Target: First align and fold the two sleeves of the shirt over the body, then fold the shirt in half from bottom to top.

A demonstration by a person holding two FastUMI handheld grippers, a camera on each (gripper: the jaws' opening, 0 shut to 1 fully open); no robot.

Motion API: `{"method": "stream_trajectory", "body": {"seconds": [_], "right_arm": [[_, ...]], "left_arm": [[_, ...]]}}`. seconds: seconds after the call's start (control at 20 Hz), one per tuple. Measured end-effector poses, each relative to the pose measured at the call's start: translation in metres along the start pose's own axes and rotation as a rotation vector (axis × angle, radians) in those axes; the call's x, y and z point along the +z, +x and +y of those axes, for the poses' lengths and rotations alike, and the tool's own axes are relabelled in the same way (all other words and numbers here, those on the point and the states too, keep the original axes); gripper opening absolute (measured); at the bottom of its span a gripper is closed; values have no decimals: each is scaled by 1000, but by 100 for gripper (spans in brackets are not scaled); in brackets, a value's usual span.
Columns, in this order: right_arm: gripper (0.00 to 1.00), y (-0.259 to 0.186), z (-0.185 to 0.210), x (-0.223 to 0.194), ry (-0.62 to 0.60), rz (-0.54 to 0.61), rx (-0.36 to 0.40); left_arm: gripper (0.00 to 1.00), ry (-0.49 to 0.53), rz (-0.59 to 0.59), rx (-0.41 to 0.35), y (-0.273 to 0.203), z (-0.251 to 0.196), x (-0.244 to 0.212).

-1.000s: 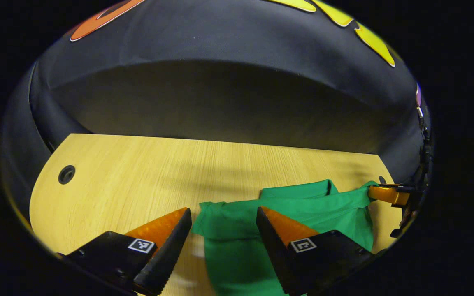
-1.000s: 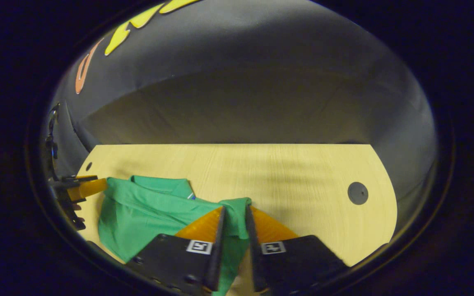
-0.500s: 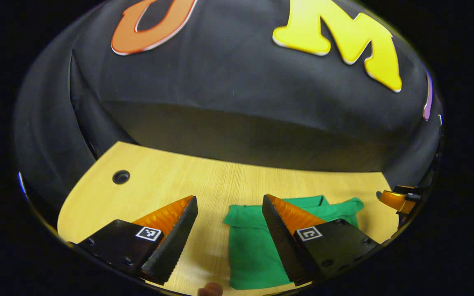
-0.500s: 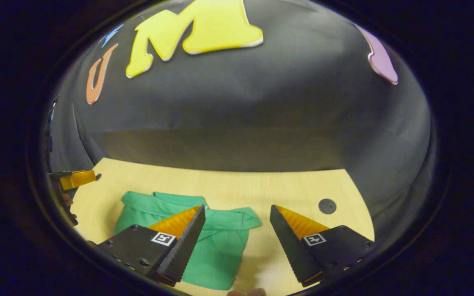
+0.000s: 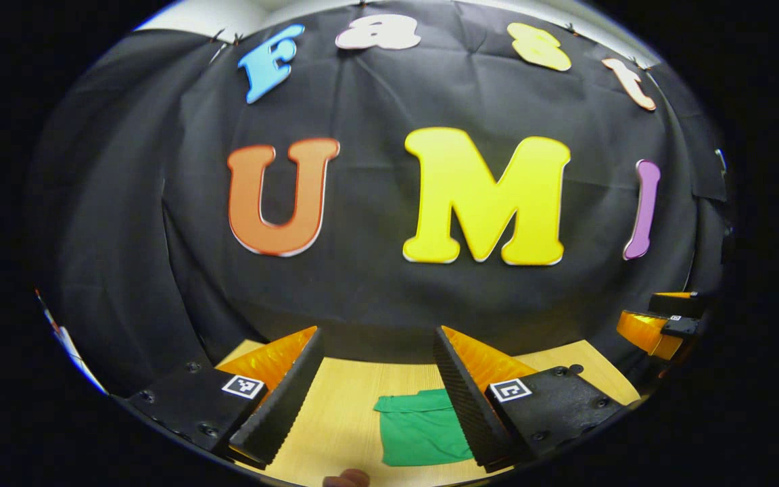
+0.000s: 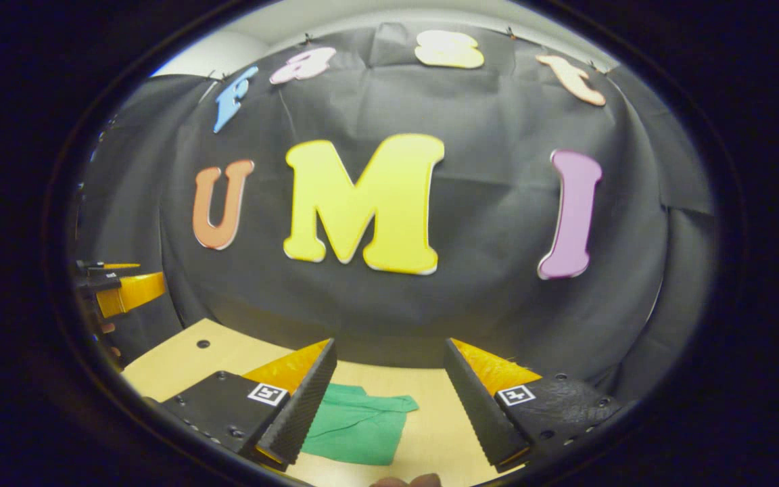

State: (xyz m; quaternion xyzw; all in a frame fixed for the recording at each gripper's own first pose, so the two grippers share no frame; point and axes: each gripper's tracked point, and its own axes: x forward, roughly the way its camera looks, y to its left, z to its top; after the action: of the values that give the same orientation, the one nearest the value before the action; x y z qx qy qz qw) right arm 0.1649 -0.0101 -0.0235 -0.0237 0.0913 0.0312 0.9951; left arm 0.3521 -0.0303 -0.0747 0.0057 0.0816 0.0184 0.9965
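left gripper: fingers spread wide with nothing between them, raised above the table and aimed at the booth wall; seen from the right gripper view it sits at the far left edge.
right gripper: jaws wide apart too and empty, lifted clear of the cloth; the left gripper view catches it at the far right.
green shirt: lies low on the wooden table as a compact folded rectangle, under both grippers and touched by neither; also seen in the right gripper view, its top edge a little uneven.
stage, as I judge it: folding looks done or nearly so.
risk: the top layer could spring back or slide askew, since nothing pins it; a finger dipping back down could snag an edge and drag the fold open.
count: two grippers, one shirt, one table, one round hole in the tabletop.
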Motion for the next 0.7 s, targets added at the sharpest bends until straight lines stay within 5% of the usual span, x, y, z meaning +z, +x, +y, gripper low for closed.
{"method": "stream_trajectory", "body": {"seconds": [0.3, 0.45, 0.7], "right_arm": [[97, -107, 17, 31, 66, -94, 5], [96, -142, 19, 13, 111, -85, -11], [96, -171, 17, -12, 79, -57, -38]], "left_arm": [[100, -46, -53, -50, -13, -7, 19], [100, -113, -47, -59, -10, -10, 23], [100, -67, -62, -49, -14, -6, 22]]}}
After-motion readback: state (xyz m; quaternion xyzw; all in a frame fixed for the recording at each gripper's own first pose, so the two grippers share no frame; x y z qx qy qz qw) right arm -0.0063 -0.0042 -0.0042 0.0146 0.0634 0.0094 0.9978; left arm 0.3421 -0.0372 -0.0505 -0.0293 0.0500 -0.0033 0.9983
